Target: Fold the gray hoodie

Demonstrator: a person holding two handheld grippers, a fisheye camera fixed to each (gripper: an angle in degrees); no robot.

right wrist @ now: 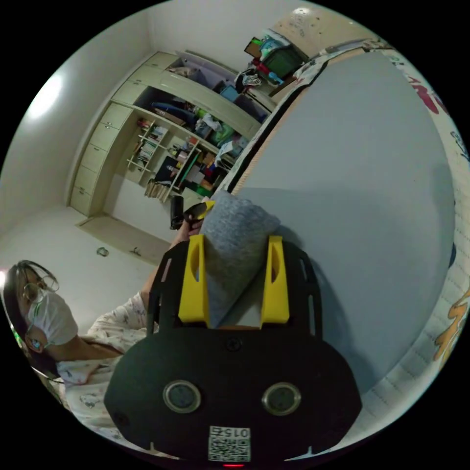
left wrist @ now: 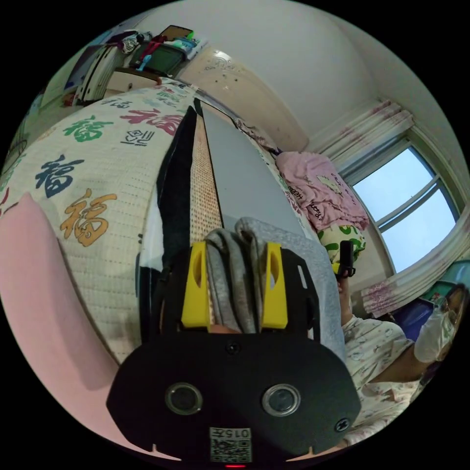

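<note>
Between both pairs of yellow jaws, soft gray knit hoodie fabric sits pinched above a smooth pale-gray board.

At 12 o'clock in the left gripper view, the left gripper (left wrist: 234, 286) clamps bunched folds of the gray hoodie (left wrist: 235, 274); the other gripper's black-and-yellow tip shows at 3 o'clock. In the right gripper view, the right gripper (right wrist: 234, 281) grips a folded corner of hoodie (right wrist: 235, 235) at 12 o'clock, the gray board (right wrist: 352, 196) beyond at 1 o'clock, cluttered cream wall shelves (right wrist: 171, 142) at 11 o'clock.
</note>
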